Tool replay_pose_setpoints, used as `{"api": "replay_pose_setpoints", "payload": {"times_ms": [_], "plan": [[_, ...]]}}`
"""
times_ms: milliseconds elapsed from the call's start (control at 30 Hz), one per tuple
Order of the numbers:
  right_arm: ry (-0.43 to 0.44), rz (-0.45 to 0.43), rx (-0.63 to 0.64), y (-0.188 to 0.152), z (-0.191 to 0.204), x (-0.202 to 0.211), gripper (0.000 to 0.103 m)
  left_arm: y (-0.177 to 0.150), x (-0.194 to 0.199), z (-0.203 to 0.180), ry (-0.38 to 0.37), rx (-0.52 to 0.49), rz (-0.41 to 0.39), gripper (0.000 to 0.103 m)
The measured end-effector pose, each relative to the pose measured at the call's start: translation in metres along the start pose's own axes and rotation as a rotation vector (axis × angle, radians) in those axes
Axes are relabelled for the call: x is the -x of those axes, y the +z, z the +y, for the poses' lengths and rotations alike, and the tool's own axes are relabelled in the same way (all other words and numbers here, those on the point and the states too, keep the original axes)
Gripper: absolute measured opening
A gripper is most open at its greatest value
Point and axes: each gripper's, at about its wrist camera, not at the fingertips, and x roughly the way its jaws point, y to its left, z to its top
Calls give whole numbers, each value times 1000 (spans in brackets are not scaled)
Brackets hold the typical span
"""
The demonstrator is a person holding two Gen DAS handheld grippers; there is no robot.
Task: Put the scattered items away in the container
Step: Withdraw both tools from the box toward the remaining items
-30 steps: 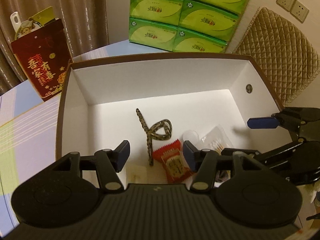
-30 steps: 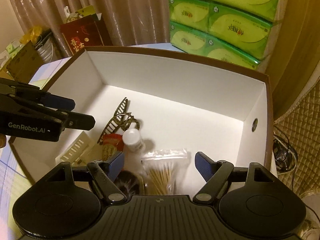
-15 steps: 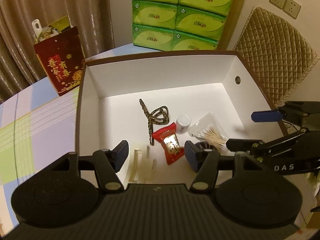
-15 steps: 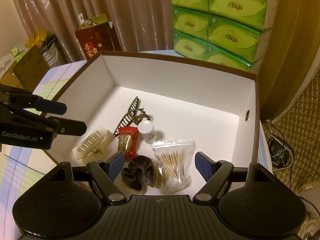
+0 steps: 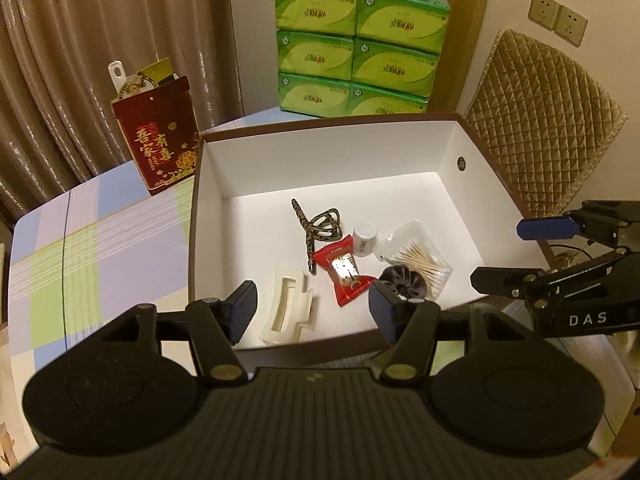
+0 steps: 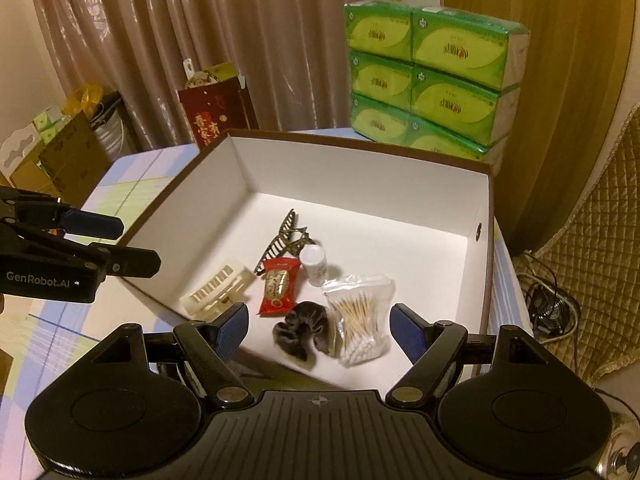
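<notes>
A brown box with a white inside (image 5: 320, 156) (image 6: 360, 184) stands on the table. In it lie a patterned hair clip (image 5: 316, 226) (image 6: 286, 236), a red snack packet (image 5: 344, 270) (image 6: 279, 285), a small white bottle (image 5: 365, 237) (image 6: 314, 265), a bag of cotton swabs (image 5: 418, 256) (image 6: 360, 314), a dark scrunchie (image 5: 404, 282) (image 6: 302, 330) and a cream claw clip (image 5: 290, 310) (image 6: 218, 292). My left gripper (image 5: 314, 310) (image 6: 116, 246) is open and empty above the box's near edge. My right gripper (image 6: 318, 330) (image 5: 516, 254) is open and empty at the box's right side.
A stack of green tissue packs (image 5: 360, 52) (image 6: 432, 80) stands behind the box. A red gift bag (image 5: 158, 140) (image 6: 216, 118) stands at the back left. A quilted chair back (image 5: 540, 128) is to the right. The checked tablecloth (image 5: 88, 240) lies left of the box.
Both grippers have pulled back and up from the box, staying open. More of the box, table and room shows now.
</notes>
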Motion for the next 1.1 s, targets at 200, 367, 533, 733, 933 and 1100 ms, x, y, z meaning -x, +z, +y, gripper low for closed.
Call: {"api": "replay_pose_setpoints", "payload": {"times_ms": [200,367,533,733,933,1100], "plan": [[4,-16,3,-9,10,18,75,-16,22,-3,0,5,-19,57],[5,-13,7,-19,18,28,75,-32,39,-6,-2,7,-24,57],[6,-3,-5,-30,24,31,75,-50,50,-8,-2,25,-23,57],[7,9,-8,-41,34,37,75,-71,63,-12,25,32,-42,57],[13,23,-12,-52,40,40,75,-89,71,-15,37,19,-50,57],[25,33,-19,-61,42,40,75,-101,73,-13,30,43,-47,57]]}}
